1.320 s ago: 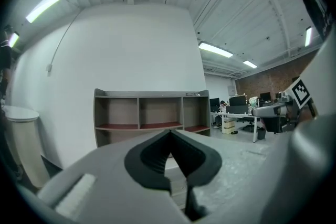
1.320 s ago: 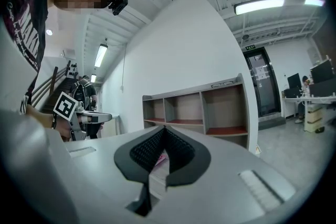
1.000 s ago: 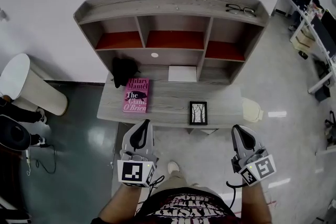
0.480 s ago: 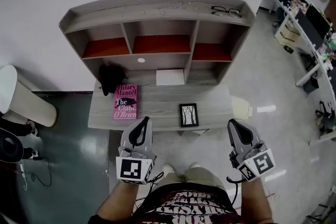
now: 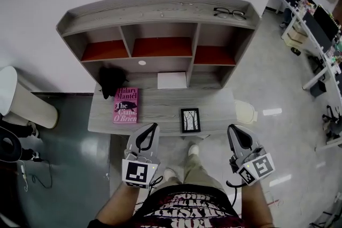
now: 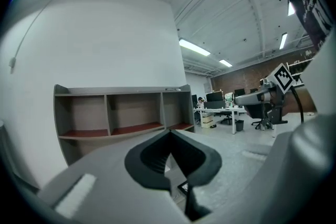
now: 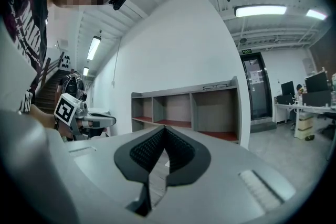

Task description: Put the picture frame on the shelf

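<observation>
Because left tongs (image 5: 150,128) and right tongs (image 5: 234,129) are shut and empty, they might push away the picture frame (image 5: 190,120) ahead.

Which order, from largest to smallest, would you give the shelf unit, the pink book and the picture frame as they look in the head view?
1. shelf unit
2. pink book
3. picture frame, clearly smaller than the book
</observation>
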A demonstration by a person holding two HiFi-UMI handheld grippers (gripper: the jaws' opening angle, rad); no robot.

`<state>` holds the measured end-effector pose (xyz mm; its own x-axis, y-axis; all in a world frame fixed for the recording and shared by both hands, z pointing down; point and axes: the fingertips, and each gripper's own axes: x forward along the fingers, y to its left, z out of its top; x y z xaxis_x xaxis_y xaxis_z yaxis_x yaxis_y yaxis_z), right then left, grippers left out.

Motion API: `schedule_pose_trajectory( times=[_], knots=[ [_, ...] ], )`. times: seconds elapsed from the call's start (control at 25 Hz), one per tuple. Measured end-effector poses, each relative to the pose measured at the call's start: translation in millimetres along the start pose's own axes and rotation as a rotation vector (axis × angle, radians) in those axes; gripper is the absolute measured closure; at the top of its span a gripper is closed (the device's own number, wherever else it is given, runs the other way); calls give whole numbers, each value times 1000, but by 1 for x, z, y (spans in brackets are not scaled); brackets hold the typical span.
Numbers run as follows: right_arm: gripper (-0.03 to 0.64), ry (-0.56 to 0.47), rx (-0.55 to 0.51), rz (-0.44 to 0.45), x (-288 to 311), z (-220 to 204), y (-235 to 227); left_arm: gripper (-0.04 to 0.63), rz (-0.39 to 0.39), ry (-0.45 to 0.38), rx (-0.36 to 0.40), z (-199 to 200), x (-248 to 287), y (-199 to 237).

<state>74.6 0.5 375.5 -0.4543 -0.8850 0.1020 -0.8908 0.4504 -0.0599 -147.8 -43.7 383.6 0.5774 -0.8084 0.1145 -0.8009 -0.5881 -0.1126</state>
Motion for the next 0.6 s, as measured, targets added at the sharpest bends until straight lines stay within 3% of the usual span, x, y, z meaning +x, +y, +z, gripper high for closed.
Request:
schedule_pose_trajectory(
  times=[0.6],
  knots=[
    [589, 56, 42, 106, 74, -19, -54, 595, 57, 133, -86, -32, 61, 10]
  ],
)
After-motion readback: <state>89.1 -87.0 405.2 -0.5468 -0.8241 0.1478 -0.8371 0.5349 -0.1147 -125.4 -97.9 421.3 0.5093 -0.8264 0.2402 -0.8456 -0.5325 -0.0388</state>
